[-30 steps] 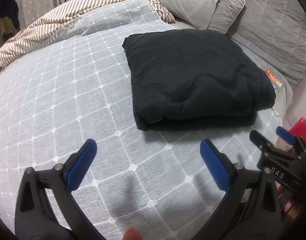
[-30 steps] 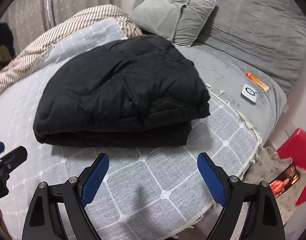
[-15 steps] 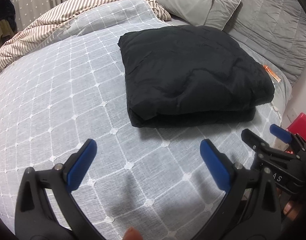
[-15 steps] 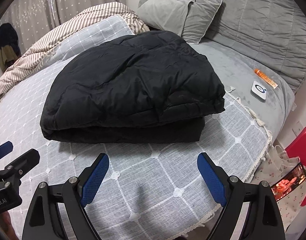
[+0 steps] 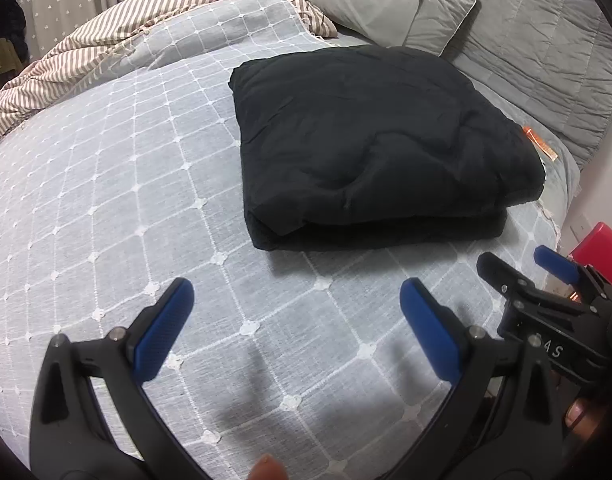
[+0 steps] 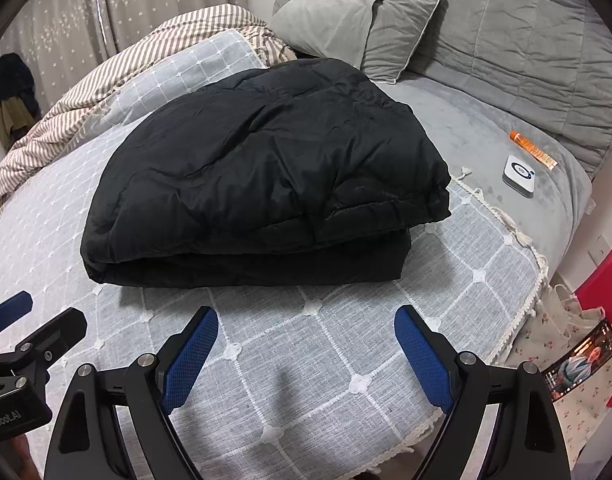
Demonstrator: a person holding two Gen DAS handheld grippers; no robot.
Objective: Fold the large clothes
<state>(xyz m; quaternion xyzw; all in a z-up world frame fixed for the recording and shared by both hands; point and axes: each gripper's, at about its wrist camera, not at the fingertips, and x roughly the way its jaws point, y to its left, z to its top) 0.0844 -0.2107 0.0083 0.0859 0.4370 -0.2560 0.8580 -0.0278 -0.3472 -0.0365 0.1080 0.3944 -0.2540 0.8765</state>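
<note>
Both cameras sit low at the bed's (image 5: pixel 106 200) near edge, side by side, looking down and toward the headboard. Both see the black bundle (image 5: pixel 369 140) (image 6: pixel 266 176) close up.

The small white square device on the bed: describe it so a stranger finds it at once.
Start at the grey quilted headboard and come down onto the plain grey sheet. Beside the orange tube lies the white square device, flat, with a dark ring on top.

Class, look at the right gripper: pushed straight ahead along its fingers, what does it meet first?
Probably the grey checked bedspread beneath the open right gripper, just short of the folded black garment; depth is uncertain.
</note>
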